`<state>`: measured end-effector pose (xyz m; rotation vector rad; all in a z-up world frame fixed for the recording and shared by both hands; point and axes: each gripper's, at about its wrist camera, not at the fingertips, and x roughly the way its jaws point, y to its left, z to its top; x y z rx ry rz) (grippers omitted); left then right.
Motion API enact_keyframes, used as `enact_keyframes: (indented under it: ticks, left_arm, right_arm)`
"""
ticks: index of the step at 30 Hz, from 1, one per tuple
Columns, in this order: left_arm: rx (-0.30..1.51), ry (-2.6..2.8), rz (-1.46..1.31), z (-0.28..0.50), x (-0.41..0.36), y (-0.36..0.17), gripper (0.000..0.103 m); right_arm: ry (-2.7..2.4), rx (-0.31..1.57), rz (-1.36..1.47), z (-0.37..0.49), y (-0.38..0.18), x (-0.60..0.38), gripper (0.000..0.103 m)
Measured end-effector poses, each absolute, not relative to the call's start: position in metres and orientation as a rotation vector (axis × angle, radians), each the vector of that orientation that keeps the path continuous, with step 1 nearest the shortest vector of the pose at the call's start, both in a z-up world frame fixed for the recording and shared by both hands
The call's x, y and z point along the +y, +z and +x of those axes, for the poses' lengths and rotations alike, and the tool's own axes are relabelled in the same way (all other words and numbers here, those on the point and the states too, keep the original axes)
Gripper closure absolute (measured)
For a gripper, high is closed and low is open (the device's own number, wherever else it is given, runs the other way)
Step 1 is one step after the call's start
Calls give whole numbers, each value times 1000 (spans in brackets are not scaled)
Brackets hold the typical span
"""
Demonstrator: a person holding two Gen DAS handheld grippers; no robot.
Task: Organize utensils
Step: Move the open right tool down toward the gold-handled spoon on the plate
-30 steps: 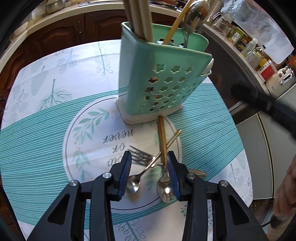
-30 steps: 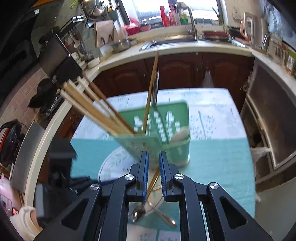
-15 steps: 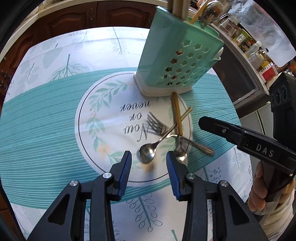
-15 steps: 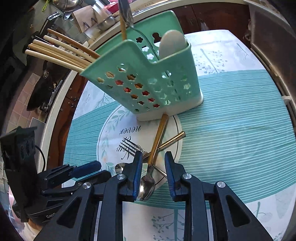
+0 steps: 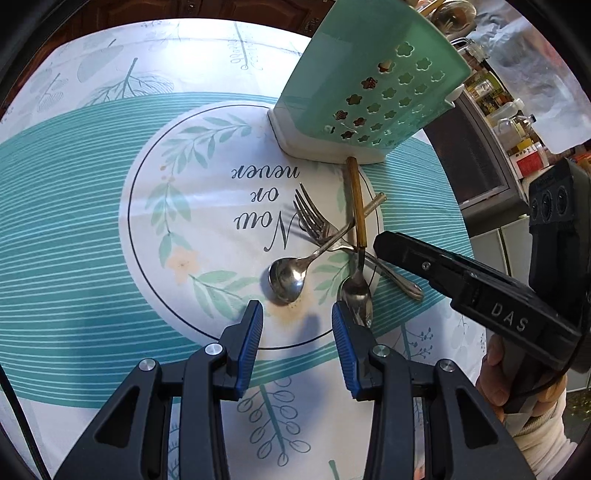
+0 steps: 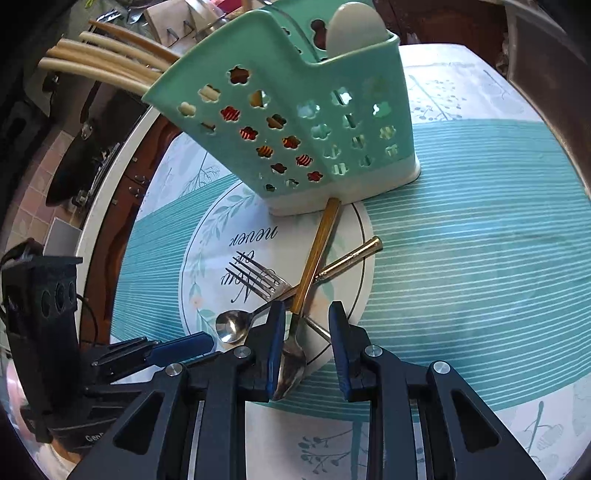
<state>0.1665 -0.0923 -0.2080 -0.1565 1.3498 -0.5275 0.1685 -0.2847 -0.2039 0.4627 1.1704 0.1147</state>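
Here, you are partway through sorting the cutlery. A mint-green caddy (image 6: 295,122) with flower-shaped holes stands on the bench (image 6: 480,258), which is covered by a teal-striped cloth printed with a round leafy motif. Some pieces already stand in the caddy: pale chopsticks (image 6: 99,62) lean out of one compartment and a pale rounded utensil (image 6: 354,29) rises from another.

What is left lies in a crossed pile just in front of the caddy's base. A gold-handled spoon (image 6: 314,266) points its handle at the caddy. A second spoon (image 5: 286,277), with its bowl facing up, lies across it. A fork (image 5: 314,218) rests with its tines toward the printed words, and at least one more silver handle (image 5: 399,277) pokes out on the far side of the pile.

Your right tool (image 6: 306,343) has its jaws apart and straddles the neck of the gold-handled spoon, gripping nothing yet. Your left tool (image 5: 295,328) is also released and empty, hovering just short of the second spoon's bowl. Each loose piece in the pile, I judge, still has to be lifted and dropped into the caddy.
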Motion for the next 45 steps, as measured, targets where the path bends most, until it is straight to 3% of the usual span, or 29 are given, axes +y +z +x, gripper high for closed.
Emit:
enact_keyframes:
  ticks: [3,8,15,20,25,30,32,35,45]
  left_arm:
    - [1345,-523,-168,169,-97,-210,68]
    - [1379,-499,-244,179,-95,-218,95]
    - [1350,-476,-234,189,-90,-216,100]
    - [1295,-485,-167,187,-91,-205,101]
    - [1243,-510,-132,182,-94,-191,102]
    - [1241,-496,-103,183,-96,-188,99]
    - [1257,-490,-107,185,-97,-192,86]
    - [1270,-485,-134,186,-92,-194,76]
    - [1280,-512,-140,173,-83,-193,75]
  right_arm:
    - [129,1162,438,168,-200,-283,78]
    - [148,1148,374,166,-194,-278,78]
    - [198,1125,266,164,-188,-271,78]
    - [293,1041,30,166,-175,-249,78]
    - [374,963,-189,169,-175,-224,78]
    - [384,963,-217,172,-179,-221,78]
    - [375,959,-229,170,-179,-224,78]
    - [354,961,-245,169,-179,-232,78]
    - [353,941,-441,159,-185,-251,78]
